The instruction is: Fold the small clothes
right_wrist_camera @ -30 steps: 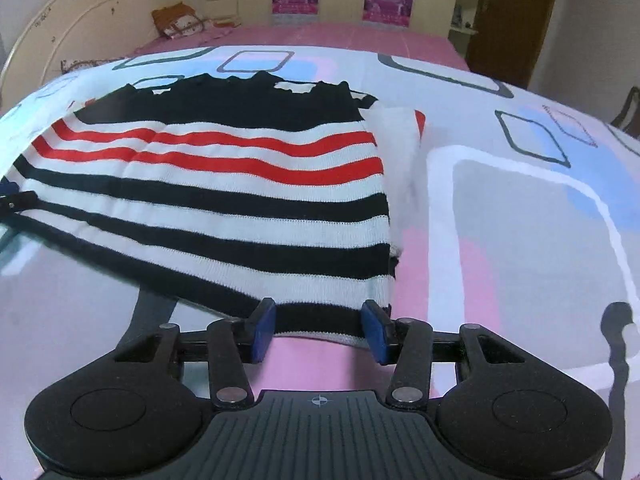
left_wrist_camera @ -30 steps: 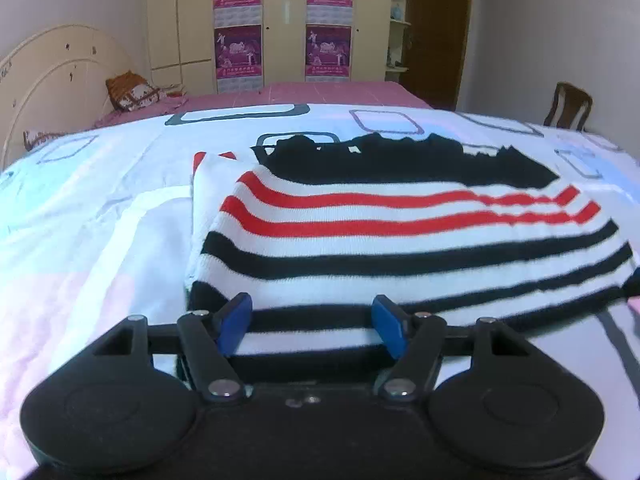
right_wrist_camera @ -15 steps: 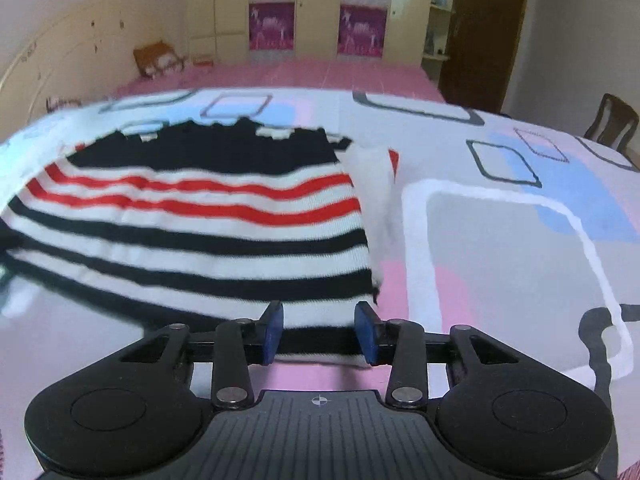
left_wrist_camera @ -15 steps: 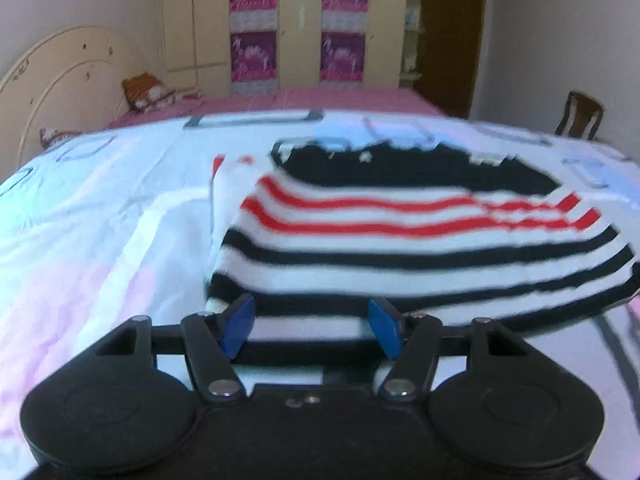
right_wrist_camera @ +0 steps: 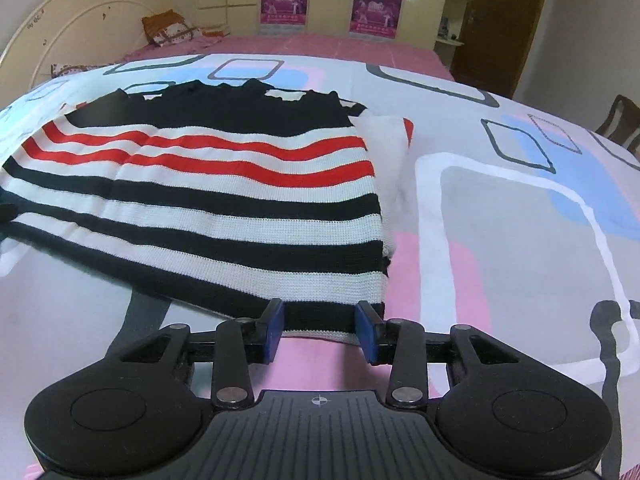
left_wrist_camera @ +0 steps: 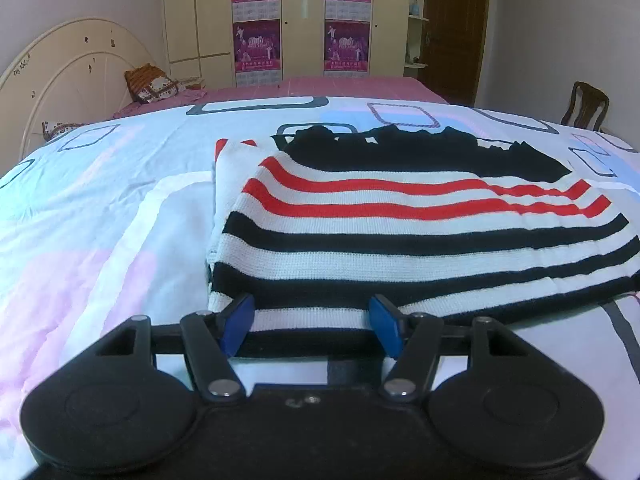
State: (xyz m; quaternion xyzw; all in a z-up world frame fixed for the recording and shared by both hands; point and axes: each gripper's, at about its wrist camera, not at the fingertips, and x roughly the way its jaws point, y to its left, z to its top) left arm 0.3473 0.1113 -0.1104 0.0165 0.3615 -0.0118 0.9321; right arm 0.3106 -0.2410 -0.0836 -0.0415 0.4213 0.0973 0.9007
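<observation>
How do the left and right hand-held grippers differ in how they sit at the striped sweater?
The left hand-held gripper has its blue pads set wide apart; the right hand-held gripper has them closer together, having just narrowed. The left one sits at the near left corner of the striped sweater; the right one sits at the near right corner. Both straddle the sweater's near hem, and neither pinches it.
</observation>
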